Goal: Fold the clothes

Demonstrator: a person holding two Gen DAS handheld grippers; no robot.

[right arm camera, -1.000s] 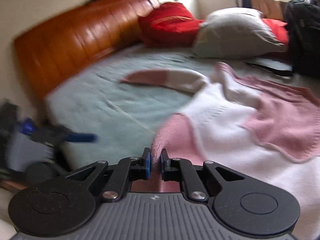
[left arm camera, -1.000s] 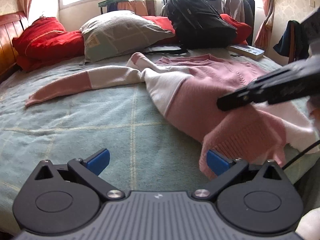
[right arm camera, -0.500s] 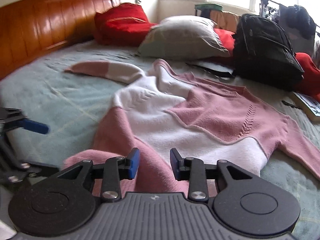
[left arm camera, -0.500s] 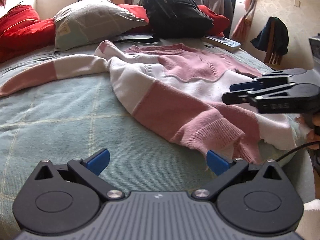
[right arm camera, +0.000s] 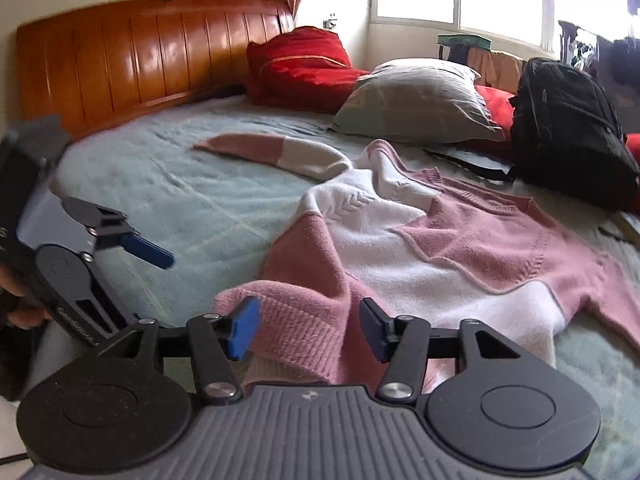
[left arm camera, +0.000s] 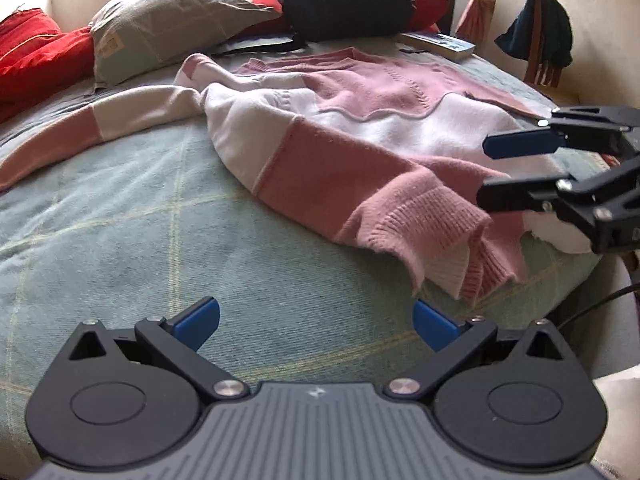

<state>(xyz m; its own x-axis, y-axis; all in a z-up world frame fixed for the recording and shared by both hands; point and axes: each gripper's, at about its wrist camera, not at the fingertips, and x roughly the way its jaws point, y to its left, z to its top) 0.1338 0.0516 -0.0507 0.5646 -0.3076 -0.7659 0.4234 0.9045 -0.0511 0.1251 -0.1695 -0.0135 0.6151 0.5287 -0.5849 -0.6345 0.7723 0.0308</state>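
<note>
Released, sweater (right arm camera: 420, 248) hem lies between parted right fingers (right arm camera: 244, 332).

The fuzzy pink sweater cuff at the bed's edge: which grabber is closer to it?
Right. The right gripper sits open, straddling the ribbed cuff; its jaws have just been opening. The left gripper hangs open over bare blanket, apart from it.

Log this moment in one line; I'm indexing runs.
step: hem just released | right tongs: opening, sweater hem between, unpinched | left tongs: open, empty, above bed
</note>
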